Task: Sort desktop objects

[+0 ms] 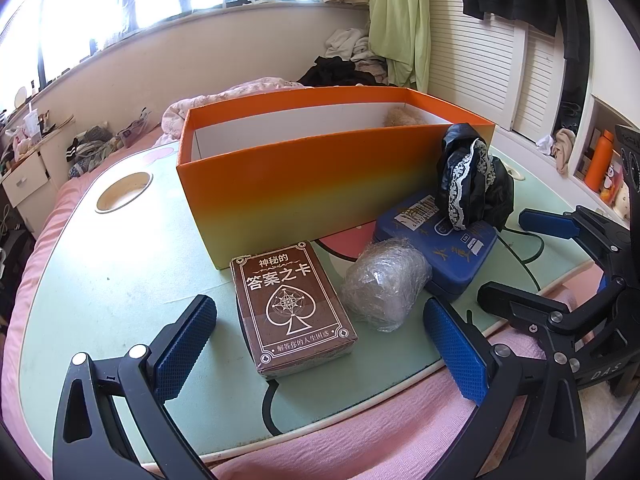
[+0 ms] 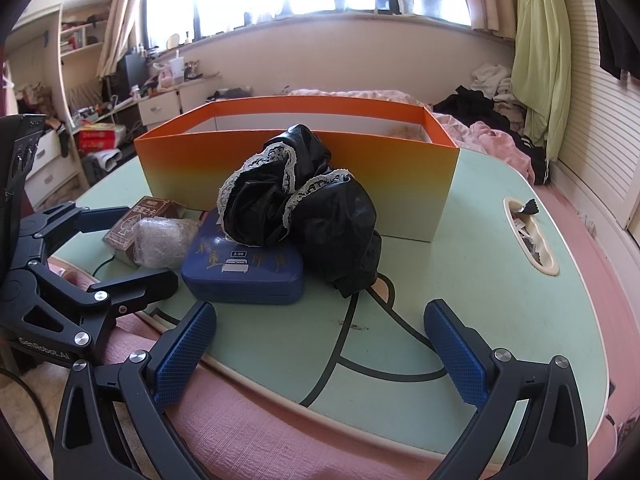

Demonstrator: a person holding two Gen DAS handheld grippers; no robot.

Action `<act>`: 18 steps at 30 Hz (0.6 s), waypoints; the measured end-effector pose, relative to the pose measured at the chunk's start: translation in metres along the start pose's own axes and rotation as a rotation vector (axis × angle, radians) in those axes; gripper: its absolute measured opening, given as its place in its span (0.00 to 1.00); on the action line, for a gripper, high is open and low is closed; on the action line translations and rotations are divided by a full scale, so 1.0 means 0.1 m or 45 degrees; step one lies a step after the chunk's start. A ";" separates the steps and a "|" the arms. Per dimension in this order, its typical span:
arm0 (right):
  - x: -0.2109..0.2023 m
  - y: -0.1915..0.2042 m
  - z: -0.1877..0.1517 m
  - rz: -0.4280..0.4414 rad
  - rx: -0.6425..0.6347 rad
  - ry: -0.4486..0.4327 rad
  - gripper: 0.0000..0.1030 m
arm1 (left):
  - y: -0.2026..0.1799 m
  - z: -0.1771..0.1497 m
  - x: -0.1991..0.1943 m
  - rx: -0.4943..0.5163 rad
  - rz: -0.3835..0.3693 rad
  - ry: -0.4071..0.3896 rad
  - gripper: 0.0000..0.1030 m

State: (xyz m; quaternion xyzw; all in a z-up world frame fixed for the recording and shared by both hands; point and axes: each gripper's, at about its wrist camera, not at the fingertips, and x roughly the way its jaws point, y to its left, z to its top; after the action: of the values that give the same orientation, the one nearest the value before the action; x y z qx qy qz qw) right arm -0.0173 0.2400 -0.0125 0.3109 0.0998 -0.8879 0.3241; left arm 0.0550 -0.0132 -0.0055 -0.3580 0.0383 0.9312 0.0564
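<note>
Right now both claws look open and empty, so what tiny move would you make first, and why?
Probably ease the left gripper forward around the brown card box. That box lies nearest, already lined up between its open fingers, and the orange box just behind stands open to receive it. The right gripper is open too.

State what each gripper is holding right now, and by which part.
Nothing is held. The left gripper stands open around the brown card box without touching; the right gripper is open over bare table.
</note>
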 end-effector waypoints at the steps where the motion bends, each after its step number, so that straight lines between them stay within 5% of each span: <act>1: 0.00 0.00 0.00 0.000 0.000 0.000 1.00 | 0.00 0.00 0.00 0.000 0.000 0.000 1.00; 16: 0.00 0.01 -0.02 0.000 0.000 -0.002 1.00 | -0.01 0.02 0.00 -0.001 0.006 0.008 0.99; 18: 0.00 0.01 -0.02 -0.001 0.000 -0.001 1.00 | -0.01 0.03 -0.04 -0.004 0.032 -0.002 0.82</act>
State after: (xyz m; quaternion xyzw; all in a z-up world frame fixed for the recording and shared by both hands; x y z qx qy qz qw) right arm -0.0155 0.2399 -0.0141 0.3105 0.0997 -0.8881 0.3240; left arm 0.0562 -0.0126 -0.0007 -0.3570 0.0415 0.9321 0.0441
